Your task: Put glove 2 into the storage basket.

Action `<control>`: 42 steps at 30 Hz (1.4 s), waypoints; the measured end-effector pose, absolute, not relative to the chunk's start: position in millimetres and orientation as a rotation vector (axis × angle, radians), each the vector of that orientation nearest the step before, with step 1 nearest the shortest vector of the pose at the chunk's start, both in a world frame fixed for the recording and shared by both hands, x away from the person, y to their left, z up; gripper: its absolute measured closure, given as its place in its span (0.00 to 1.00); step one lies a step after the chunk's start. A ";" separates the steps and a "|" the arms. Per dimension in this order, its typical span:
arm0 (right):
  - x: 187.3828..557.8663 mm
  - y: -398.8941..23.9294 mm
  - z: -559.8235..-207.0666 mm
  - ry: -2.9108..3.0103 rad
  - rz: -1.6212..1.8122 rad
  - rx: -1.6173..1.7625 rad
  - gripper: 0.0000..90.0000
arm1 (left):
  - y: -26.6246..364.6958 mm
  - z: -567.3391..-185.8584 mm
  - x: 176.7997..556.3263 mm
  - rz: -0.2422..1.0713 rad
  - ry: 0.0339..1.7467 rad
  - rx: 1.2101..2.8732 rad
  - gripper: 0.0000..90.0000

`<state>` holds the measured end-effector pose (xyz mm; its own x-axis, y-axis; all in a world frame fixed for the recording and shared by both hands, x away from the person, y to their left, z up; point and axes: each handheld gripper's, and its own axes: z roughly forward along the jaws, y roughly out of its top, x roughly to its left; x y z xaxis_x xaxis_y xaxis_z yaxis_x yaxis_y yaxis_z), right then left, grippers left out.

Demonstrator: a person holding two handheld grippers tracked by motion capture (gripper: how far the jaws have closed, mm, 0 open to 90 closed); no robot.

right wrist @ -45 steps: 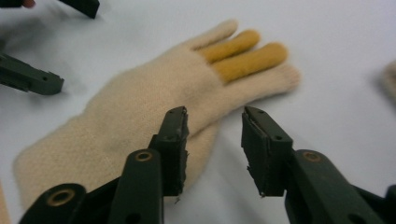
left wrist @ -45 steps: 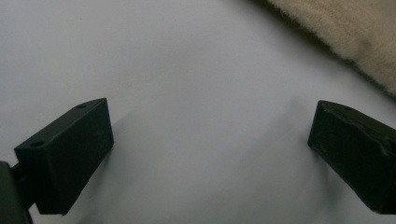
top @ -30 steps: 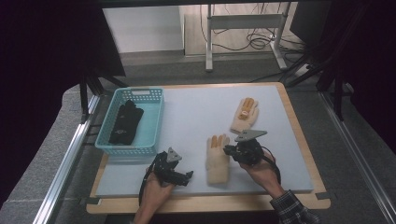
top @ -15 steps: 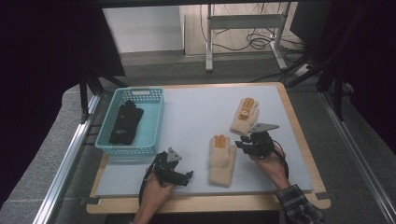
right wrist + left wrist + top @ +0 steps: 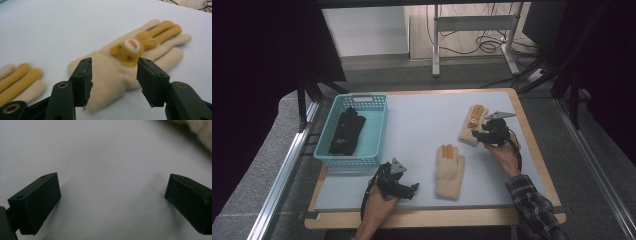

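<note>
**Right gripper lining up on the far glove**

High view: two cream knitted gloves are lying on the pale table (image 5: pixel 412 125). The far glove (image 5: pixel 471 125) is sitting towards the right edge, its long axis running away from the person, orange fingers pointing to the far side. The right gripper (image 5: pixel 479 135) is hovering just beside its cuff end, so the right hand is plainly the nearer one. The near glove (image 5: pixel 449 170) is lying between the two hands. The left gripper (image 5: pixel 409 189) is resting low at the near edge, left of that glove. A teal plastic basket (image 5: pixel 373 131) at the left is holding a dark glove (image 5: pixel 346 132).

Left gripper view: its jaws are standing wide apart over bare table, with a fuzzy cream edge showing at the top right corner.

Right gripper view: the jaws are standing apart, empty, framing the cuff of the far glove (image 5: pixel 117 72), which is stretching away ahead. The knit looks soft and fleecy, with a small plush animal face (image 5: pixel 127 50) stitched on the back.
</note>
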<state>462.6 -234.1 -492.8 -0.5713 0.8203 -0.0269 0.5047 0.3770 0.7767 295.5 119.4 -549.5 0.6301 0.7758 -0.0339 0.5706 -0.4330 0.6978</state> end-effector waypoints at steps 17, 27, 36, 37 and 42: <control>512.3 -216.9 -524.8 2.203 0.940 1.193 0.55 | 119.4 -549.5 295.6 0.383 1.048 2.162 0.00; 500.2 -223.0 -506.6 2.226 0.981 1.181 0.65 | 119.4 -549.6 295.6 0.383 1.049 2.161 0.00; 475.0 -225.8 -477.6 2.238 1.057 1.102 0.65 | 119.4 -549.5 295.6 0.383 1.048 2.162 0.00; 472.4 -225.6 -474.7 2.240 1.063 1.095 0.65 | 119.4 -549.5 295.5 0.383 1.048 2.162 0.00; 449.0 -222.8 -455.8 2.266 1.114 1.028 0.65 | 119.3 -549.5 295.5 0.383 1.049 2.161 0.00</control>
